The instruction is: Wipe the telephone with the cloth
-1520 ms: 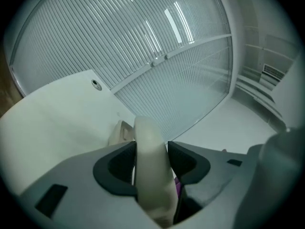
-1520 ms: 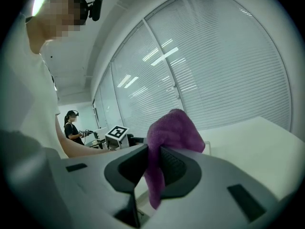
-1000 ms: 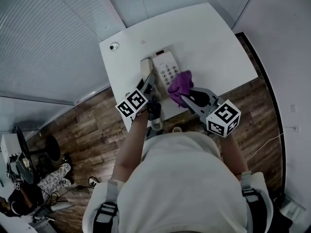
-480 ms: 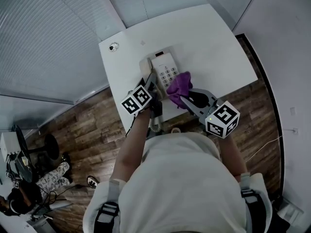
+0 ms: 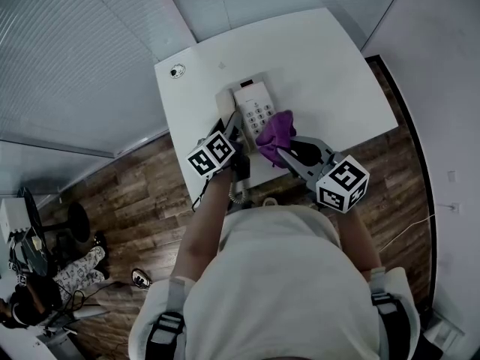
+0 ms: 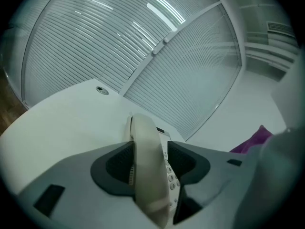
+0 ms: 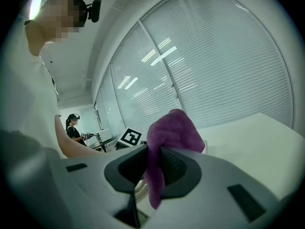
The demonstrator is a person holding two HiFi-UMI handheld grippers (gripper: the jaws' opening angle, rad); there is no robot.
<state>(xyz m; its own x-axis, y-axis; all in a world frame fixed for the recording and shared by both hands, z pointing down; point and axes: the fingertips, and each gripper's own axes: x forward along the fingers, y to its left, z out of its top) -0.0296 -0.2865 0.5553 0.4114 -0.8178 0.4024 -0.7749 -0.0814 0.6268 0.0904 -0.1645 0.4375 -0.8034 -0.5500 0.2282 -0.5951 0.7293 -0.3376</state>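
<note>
The telephone (image 5: 255,107), by the table's (image 5: 322,58) near edge, is best steadied through its handset (image 6: 144,137), clamped in the left gripper (image 5: 229,126), while the purple cloth (image 5: 276,132) pinched in the right gripper (image 5: 289,152) is drawn lightly over it.

Nothing legible showed: the telephone (image 5: 253,109) keypad digits were too small and blurred, and the marker cubes (image 5: 343,184) carried only black-and-white patterns.
</note>
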